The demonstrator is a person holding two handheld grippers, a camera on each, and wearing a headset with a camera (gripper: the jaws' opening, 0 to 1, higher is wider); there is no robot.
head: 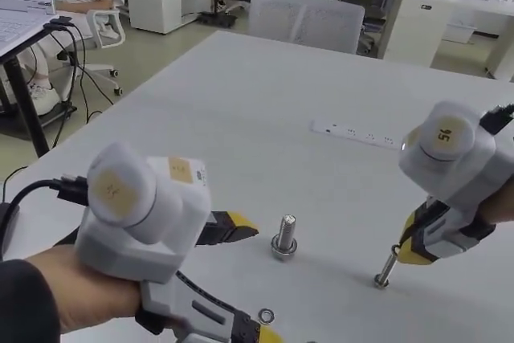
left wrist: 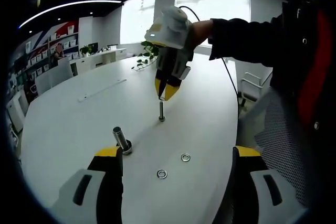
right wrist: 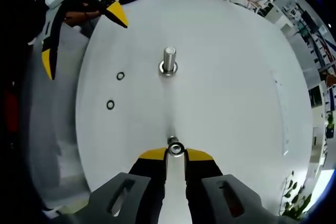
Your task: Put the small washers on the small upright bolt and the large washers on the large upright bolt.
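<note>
The small bolt (head: 384, 273) stands upright toward the near edge of the tabletop (head: 241, 102), and my right claw (right wrist: 176, 153) sits right at its top. The jaws are drawn close with a small washer (right wrist: 175, 148) between their tips, so I read the claw as clamped on it, just over the bolt's end. The large bolt (right wrist: 168, 59) stands beside it, further from the right edge. A loose washer (left wrist: 185, 157) and a second washer (left wrist: 161, 173) lie flat closer to the near edge. My left claw (left wrist: 177, 153) hovers by them with its jaws wide apart and nothing held.

I judge the step in hand to be threading the small washer onto the small bolt. Next I need to centre its hole on the thread, ease down, then part the jaws so it drops. After that, the left claw is well placed for the loose pair.

I cannot tell whether the hole has already caught the bolt's tip. The loose pair is too small for me to size. The ring at the large bolt's foot could be a washer or part of the bolt.
</note>
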